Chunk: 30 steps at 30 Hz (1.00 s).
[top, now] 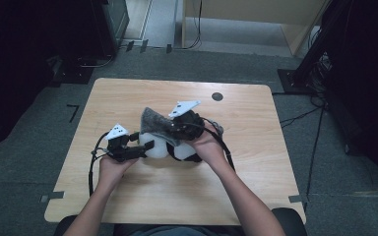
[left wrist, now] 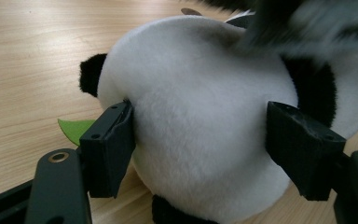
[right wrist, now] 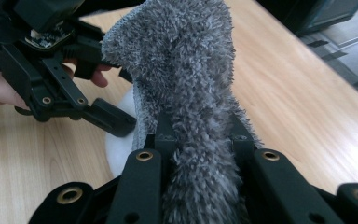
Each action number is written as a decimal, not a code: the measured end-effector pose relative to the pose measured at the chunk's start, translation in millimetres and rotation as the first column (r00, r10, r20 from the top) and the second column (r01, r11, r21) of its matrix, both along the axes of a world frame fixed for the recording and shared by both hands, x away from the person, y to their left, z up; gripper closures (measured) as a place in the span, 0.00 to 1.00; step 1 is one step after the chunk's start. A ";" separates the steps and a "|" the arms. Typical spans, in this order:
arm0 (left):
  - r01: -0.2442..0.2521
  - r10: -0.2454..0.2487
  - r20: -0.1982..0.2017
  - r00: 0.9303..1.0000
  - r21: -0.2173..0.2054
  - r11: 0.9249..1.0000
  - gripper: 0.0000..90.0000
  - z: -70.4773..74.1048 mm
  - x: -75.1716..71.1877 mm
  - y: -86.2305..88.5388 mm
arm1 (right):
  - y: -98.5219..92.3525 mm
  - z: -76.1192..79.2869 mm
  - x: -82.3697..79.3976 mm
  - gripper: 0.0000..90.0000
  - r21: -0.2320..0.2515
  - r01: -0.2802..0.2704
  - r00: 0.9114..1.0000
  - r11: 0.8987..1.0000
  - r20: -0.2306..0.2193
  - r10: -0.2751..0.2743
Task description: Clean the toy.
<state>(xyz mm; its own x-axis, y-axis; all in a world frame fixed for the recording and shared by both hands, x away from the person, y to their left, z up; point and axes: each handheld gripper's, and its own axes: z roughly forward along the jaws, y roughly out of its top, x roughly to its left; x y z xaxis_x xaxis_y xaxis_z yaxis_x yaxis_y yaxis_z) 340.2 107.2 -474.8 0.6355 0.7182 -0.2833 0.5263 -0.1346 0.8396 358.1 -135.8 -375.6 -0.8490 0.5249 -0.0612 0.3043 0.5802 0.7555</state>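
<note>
Jaws of the left gripper (left wrist: 200, 154) clamp the plush panda (left wrist: 205, 121); the right gripper (right wrist: 200, 140) pinches a grey cloth (right wrist: 186, 60).

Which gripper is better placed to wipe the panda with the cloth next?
Right, probably. The right gripper is shut on the grey cloth, which hangs over the panda. The left gripper clamps the panda's sides, steadying it on the table.

high: overhead, far | gripper views: close, both share panda (left wrist: 200, 121)
</note>
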 end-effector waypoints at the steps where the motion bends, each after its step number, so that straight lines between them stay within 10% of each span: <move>1: 0.000 0.000 0.000 1.000 0.000 1.000 0.28 0.0 0.0 -0.1 | 5.5 -2.3 0.5 0.81 -0.003 -0.003 1.000 1.000 -0.008 0.003; 12: -0.011 0.011 -0.015 1.000 0.013 1.000 0.28 0.3 1.3 -0.5 | 19.0 -22.8 3.8 0.81 -0.039 -0.029 0.999 0.999 -0.036 0.027; 30: -0.014 0.014 0.001 1.000 0.030 0.999 0.28 -0.5 2.4 -0.8 | -72.0 -12.7 -18.0 0.81 -0.015 0.118 0.993 0.993 0.030 -0.118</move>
<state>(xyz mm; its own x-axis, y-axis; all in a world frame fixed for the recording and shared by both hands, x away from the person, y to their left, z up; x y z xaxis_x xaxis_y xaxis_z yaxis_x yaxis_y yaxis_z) 342.6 106.4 -475.3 0.6258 0.7349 -0.2612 0.5275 -0.1521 0.8359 340.1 -207.8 -388.3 -0.7788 0.6200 -0.0947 0.3495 0.5545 0.7552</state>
